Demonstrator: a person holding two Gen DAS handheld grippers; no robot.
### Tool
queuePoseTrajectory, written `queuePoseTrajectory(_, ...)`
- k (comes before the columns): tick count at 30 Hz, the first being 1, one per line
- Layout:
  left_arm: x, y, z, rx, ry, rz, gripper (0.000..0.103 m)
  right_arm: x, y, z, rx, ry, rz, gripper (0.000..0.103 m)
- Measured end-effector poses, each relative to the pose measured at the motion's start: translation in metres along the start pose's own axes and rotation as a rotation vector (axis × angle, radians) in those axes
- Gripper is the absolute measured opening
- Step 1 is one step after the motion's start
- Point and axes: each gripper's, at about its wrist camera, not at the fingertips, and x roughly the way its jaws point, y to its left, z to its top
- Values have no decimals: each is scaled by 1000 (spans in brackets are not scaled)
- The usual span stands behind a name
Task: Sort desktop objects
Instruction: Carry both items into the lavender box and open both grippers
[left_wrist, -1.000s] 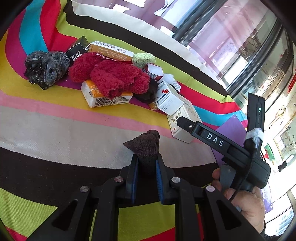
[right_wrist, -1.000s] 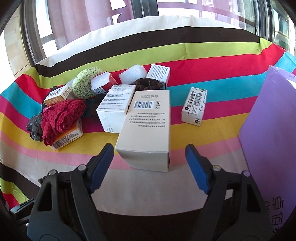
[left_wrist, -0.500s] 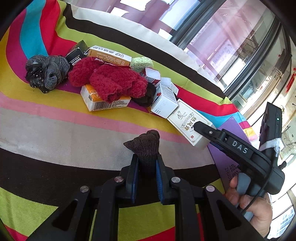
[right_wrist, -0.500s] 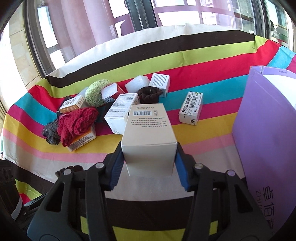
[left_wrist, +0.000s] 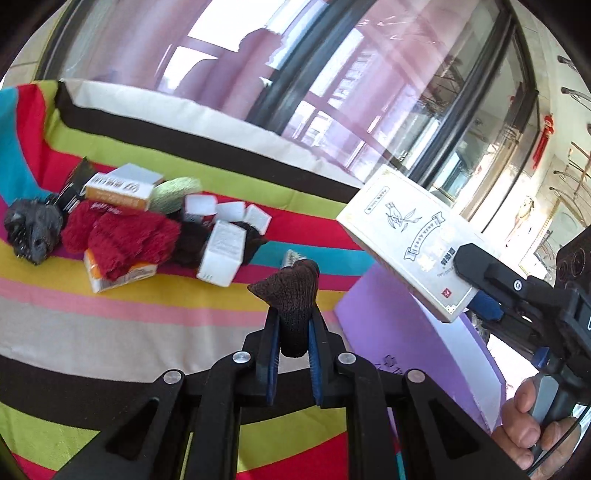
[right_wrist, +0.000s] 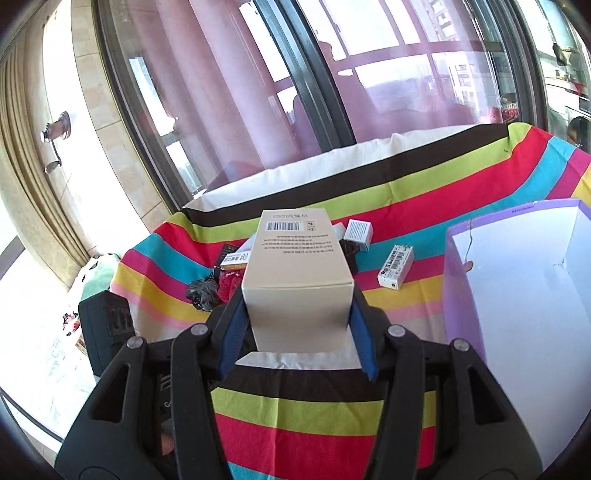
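Both grippers are loaded: right gripper (right_wrist: 297, 332) clamps the cream carton (right_wrist: 297, 280), left gripper (left_wrist: 293, 354) pinches a brown knit (left_wrist: 293, 295); lower the carton level into the purple box (right_wrist: 517, 295).

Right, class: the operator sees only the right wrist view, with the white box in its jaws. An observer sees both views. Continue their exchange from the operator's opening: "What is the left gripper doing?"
Observer: The left gripper is shut on a brown knitted piece, whose tip pokes out past the jaws.
Operator: What is on the face of my white box that I cannot see?
Observer: The white box carries a printed plant emblem and a ribbon banner there.
Operator: My box hides most of the red thing. What is under it?
Observer: The red fluffy cloth lies over an orange and white carton.
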Motion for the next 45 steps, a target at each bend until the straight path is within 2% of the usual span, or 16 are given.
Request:
queuePoseTrajectory(3, 6, -42, 10, 75, -17, -75, 14, -30, -13, 9, -6, -41, -13, 54)
queuePoseTrajectory(5, 13, -72, 14, 129, -20, -128, 14, -46, -26, 13, -5, -66, -53, 54)
queuePoseTrajectory(9, 36, -125, 13, 207, 7, -233, 14, -69, -68, 18, 15, -82, -186, 54)
queuePoseTrajectory(14, 49, -173, 0, 291, 40, -304, 14, -85, -133, 15, 83, -52, -378, 54)
queuePoseTrajectory(19, 69, -209, -19, 363, 102, -327, 14, -106, -180, 8, 144, -28, -473, 54)
queuePoseTrajectory(25, 98, -229, -41, 428, 187, -281, 14, -111, -206, -1, 171, 9, -495, 54)
queuePoseTrajectory(31, 115, -237, -57, 531, 229, -157, 14, -105, -222, -11, 200, 64, -495, 55)
queuePoseTrajectory(38, 114, -233, -59, 537, 246, -139, 16, -105, -222, -14, 202, 71, -498, 57)
queuePoseTrajectory(41, 112, -233, -59, 539, 237, -132, 26, -105, -221, -14, 200, 68, -502, 63)
queuePoseTrajectory(45, 108, -229, -55, 527, 211, -130, 58, -106, -218, -14, 192, 59, -508, 73)
